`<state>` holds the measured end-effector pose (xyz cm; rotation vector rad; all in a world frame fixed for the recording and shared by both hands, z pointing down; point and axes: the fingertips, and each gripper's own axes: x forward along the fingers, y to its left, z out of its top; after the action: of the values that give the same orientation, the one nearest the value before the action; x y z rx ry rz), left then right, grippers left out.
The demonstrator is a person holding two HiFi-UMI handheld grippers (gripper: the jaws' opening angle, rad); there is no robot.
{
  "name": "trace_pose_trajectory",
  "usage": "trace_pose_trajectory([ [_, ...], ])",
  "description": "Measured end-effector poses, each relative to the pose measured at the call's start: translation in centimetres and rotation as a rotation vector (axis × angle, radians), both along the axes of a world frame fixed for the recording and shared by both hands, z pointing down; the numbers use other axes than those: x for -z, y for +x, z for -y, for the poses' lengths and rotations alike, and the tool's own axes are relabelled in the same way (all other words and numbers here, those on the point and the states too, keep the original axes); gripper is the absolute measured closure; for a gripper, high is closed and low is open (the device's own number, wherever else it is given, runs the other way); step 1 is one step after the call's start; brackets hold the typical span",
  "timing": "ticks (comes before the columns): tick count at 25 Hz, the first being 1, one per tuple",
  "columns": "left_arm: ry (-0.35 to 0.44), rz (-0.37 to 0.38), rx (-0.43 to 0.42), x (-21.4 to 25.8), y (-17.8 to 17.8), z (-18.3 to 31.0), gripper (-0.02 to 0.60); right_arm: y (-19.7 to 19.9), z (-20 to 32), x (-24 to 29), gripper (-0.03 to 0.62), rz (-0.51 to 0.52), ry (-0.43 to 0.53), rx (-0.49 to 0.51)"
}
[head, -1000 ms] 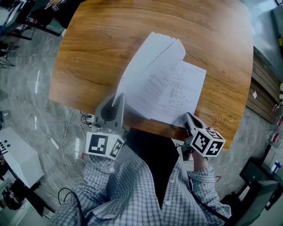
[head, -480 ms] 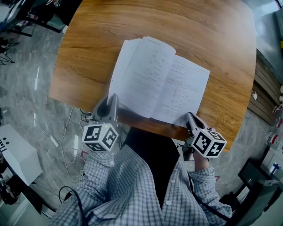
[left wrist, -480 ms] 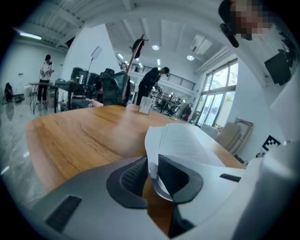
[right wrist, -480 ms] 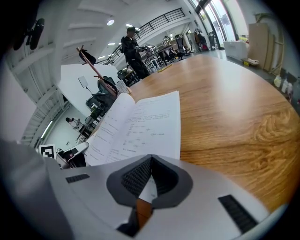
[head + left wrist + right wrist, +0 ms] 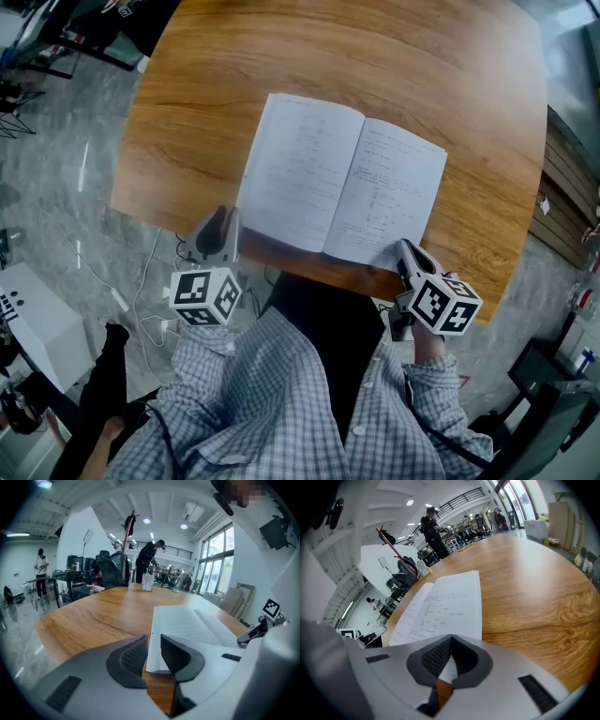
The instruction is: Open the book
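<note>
Open book (image 5: 342, 192) on table (image 5: 187, 112), close to its near edge

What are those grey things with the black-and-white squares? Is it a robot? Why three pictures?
It is no robot. A person holds a grabbing tool in each hand: the left gripper and the right gripper. The squared cubes belong to the tools. One picture comes from a camera on the person's head, looking down; the other two come from cameras riding on the tools. On the wooden table lies an open book. The right gripper's fingers are shut on its right page's corner. The left gripper's fingers are opening: the left page's corner shows in the gap, unpinched.
</note>
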<state>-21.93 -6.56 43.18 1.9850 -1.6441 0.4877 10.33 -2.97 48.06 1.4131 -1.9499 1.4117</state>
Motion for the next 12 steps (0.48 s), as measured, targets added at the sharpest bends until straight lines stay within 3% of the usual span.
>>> trace_pose_trajectory([
  [4,0.031,-0.025,0.022,1.0,-0.2,0.1,0.506,0.1,-0.1,0.0,0.574,0.0,0.0,-0.008],
  [7,0.06,-0.069,-0.032,1.6,1.9,1.1,0.566,0.0,0.1,0.4,0.572,0.023,0.034,-0.017],
  [12,0.102,-0.149,-0.135,2.9,6.7,2.4,0.571,-0.2,1.0,2.6,0.574,0.065,0.176,-0.025],
])
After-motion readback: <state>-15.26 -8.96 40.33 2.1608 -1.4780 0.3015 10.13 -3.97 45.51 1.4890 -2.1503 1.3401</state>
